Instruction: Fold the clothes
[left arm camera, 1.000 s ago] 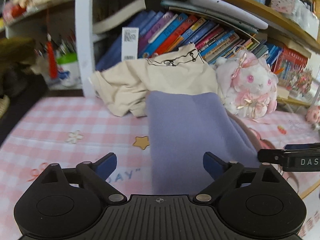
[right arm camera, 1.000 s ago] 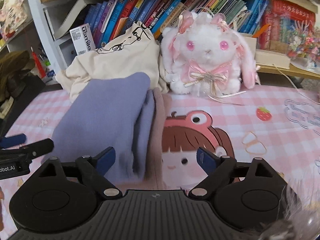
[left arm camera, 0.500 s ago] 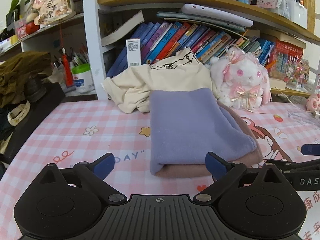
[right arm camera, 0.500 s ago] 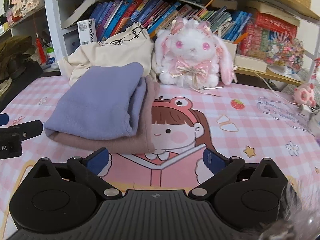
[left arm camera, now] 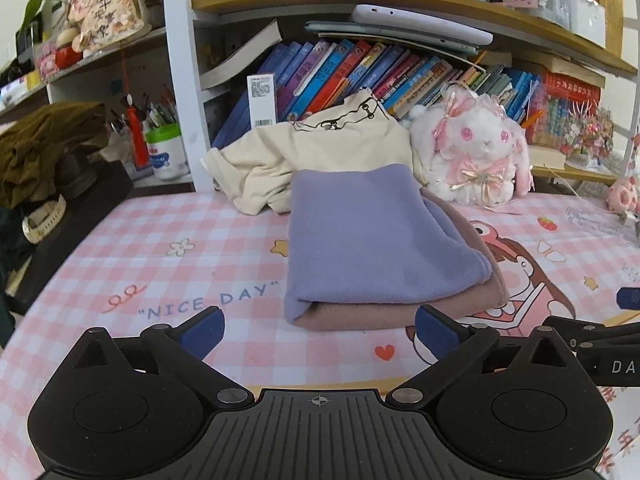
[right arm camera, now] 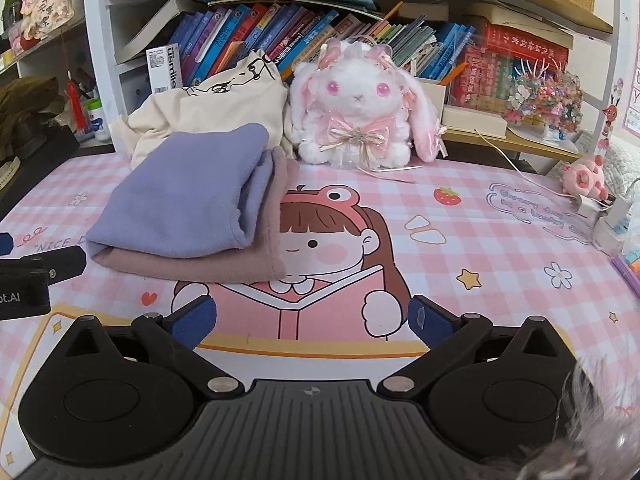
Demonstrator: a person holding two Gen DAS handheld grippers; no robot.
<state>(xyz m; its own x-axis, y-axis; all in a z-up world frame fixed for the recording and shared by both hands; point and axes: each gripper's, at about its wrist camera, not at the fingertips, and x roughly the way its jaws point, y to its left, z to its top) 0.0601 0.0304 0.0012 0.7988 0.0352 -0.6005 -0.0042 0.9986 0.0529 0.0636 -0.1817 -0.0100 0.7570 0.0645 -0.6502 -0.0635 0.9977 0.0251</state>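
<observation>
From the left wrist camera, my left hand-held gripper (left arm camera: 318, 330) was spread wide with nothing between its blue fingers (left arm camera: 202, 330), hanging low over the pink checked worktop (left arm camera: 160, 264). The folded purple garment (left arm camera: 372, 240) lay straight ahead and slightly to the right, lying on top of a folded mauve garment (left arm camera: 360, 314). The near short edge of that stack was just beyond my fingertips, apart from them. Its long axis ran from near to far, away from me, with the far end against a crumpled cream garment (left arm camera: 320, 148) heaped before the bookshelf (left arm camera: 360, 76). A white plush rabbit (left arm camera: 476, 156) sat to the right of that heap. The other tool showed at the right edge.

From the right wrist camera, my right hand-held gripper (right arm camera: 312, 320) was likewise apart and empty, over the printed girl on the worktop (right arm camera: 480, 240). Here the stack sat ahead and to the left: purple garment (right arm camera: 188, 196) above, mauve garment (right arm camera: 192, 266) under it, with their open layered edges facing right, toward this side. The long axis slanted from near left to far right. The cream garment (right arm camera: 208, 108) lay behind, unfolded.

I judged the left side nearer the stack, and the cream piece the likely next thing to fold, well beyond both tools.
</observation>
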